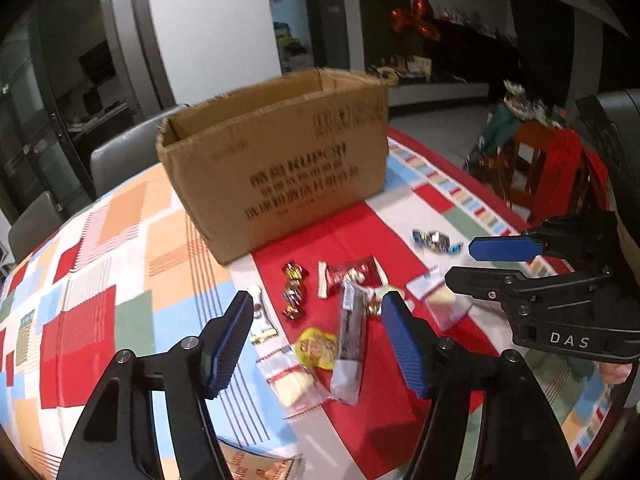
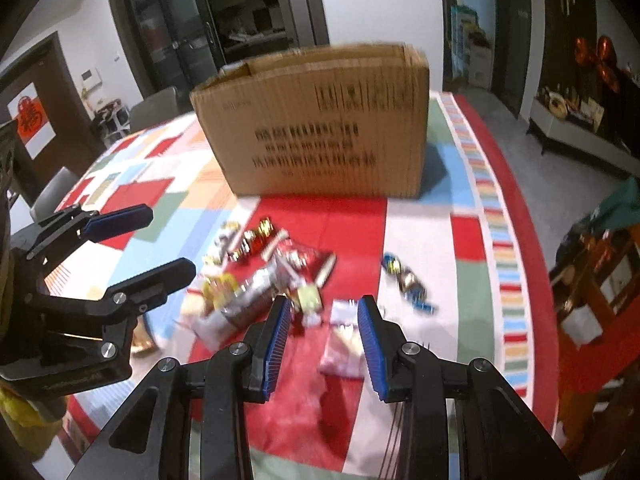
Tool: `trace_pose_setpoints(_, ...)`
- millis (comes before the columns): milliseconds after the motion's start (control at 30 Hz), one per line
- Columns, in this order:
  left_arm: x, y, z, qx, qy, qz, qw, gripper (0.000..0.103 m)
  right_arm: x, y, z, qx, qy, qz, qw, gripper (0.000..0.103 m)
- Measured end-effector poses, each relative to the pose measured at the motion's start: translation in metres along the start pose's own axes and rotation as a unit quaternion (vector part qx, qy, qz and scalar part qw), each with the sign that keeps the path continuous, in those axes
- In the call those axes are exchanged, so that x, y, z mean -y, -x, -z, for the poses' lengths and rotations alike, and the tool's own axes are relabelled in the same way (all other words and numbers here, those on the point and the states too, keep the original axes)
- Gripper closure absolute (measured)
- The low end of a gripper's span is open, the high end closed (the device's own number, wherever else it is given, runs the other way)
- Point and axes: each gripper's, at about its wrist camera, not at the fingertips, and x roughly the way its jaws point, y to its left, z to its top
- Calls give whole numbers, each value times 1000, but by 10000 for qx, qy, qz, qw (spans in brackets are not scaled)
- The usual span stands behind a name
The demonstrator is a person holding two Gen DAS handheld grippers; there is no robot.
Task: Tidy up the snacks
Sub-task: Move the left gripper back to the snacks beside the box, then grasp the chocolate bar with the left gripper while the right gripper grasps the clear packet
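Corrugated cardboard box (image 1: 280, 160), crinkly foil snacks (image 1: 352, 332), patchwork tablecloth (image 1: 120, 260)

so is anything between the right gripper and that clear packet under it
Nothing visible. The right gripper hangs open above the clear packet, which lies alone on the cloth, clear of the snack pile.

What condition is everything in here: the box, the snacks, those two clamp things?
Cardboard box: upright on the table, top open.
Snacks: loose on the tablecloth, none in a grip.
Silver bar: flat, wrapped.
Blue candies: apart from the pile.
Left tool: open, empty.
Right tool: open, empty.
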Motion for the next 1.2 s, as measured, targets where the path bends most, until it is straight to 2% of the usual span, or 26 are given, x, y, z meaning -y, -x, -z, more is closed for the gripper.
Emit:
trace_pose_setpoints(367,4,-48,16,-649,-6,367,9972,51,9,-30,22,-383,-334,79,9987,67)
trace_pose_setpoints(600,5,-65,15,-794,97,488,9956,57,13,-44,22,-504,-428,197,9976,67)
trace_pose_setpoints(1033,11,-86,14,-1019,226,574,9929,64,6,-54,16,-551,-120,484,9972,66)
trace_pose_setpoints(1200,9,-90,17,-1097,331,610,9915,75,10,-62,15,-656,-272,496,9962,61)
